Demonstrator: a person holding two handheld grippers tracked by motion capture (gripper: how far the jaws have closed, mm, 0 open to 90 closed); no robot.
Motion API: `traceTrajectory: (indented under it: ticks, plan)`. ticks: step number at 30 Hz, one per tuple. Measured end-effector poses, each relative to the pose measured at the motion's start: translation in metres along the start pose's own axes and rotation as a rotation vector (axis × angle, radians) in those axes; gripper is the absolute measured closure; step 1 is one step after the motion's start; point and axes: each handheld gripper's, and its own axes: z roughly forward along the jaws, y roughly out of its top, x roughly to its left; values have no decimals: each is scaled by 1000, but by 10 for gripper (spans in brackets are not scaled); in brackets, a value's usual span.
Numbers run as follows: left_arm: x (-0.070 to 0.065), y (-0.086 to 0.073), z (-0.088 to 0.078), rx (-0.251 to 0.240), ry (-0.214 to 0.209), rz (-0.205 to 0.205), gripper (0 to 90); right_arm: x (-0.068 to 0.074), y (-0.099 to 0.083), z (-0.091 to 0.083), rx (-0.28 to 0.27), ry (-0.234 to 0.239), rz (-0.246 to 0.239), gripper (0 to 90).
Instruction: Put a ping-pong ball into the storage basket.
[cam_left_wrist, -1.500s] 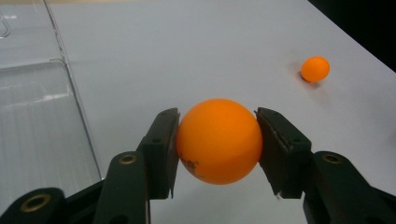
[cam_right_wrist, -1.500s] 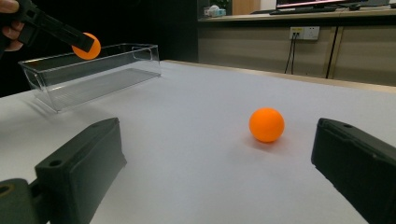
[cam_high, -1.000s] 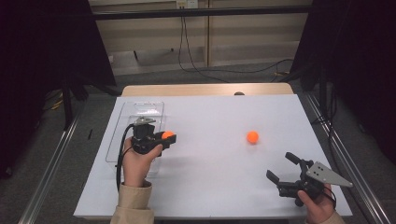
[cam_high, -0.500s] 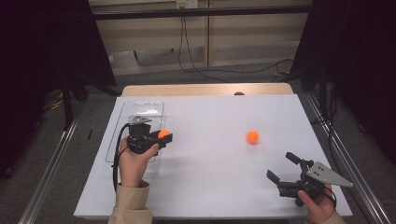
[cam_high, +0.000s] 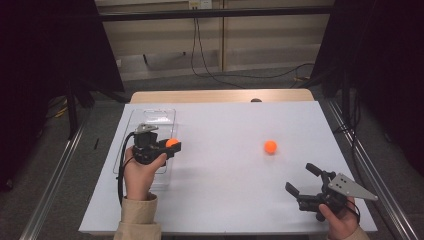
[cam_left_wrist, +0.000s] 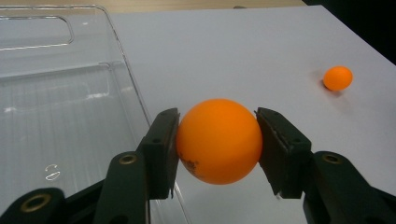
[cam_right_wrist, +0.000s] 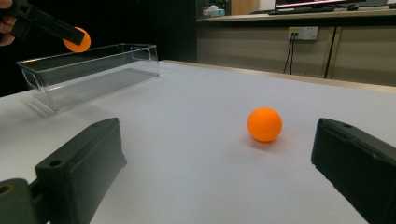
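**Smooth orange ball clamped beside clear bin**

Left gripper (cam_left_wrist: 217, 140) pinches a round matte orange ball (cam_left_wrist: 218, 140) over the long edge of the clear plastic bin (cam_high: 150, 117). Second ball (cam_high: 270, 146) lies well right of the bin on the white tabletop (cam_high: 225, 200). Right gripper (cam_high: 306, 180) jaws wide, empty.

Count: two balls, one bin, two grippers, one table.

Two orange balls: one ball (cam_left_wrist: 218, 141) sits between the jaws of the left gripper (cam_left_wrist: 217, 149), up off the table, and the second ball (cam_high: 270, 146) lies loose on the white table (cam_high: 230, 200), well apart from the first. One clear plastic bin (cam_high: 150, 120) stands at the table's left side. Two black two-jaw grippers, one in each of the person's hands: the left and the right gripper (cam_high: 306, 182), whose jaws stand apart with nothing between them. One table with a wooden strip along its far edge.
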Motion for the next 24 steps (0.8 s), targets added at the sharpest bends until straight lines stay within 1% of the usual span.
traceTrajectory:
  ticks: [4,6,7,16,19,20,24]
  plan:
    - [2,0,-1,-1,1,0,509,0,0,0,1,1,1,18]
    - [3,-1,-2,-4,5,-6,510,0,0,0,1,0,0,19]
    - [4,0,-3,-4,1,-1,509,0,0,0,1,0,0,19]
    - [10,-1,-6,-11,16,-7,509,-1,0,0,-1,-2,1,19]
    - [12,-2,-7,-10,28,-1,509,0,0,0,-2,-2,0,19]
    - [11,-2,-7,-14,31,-5,510,0,0,0,-2,-1,0,19]
    - [13,-2,-8,-9,43,7,510,0,0,0,1,0,0,19]
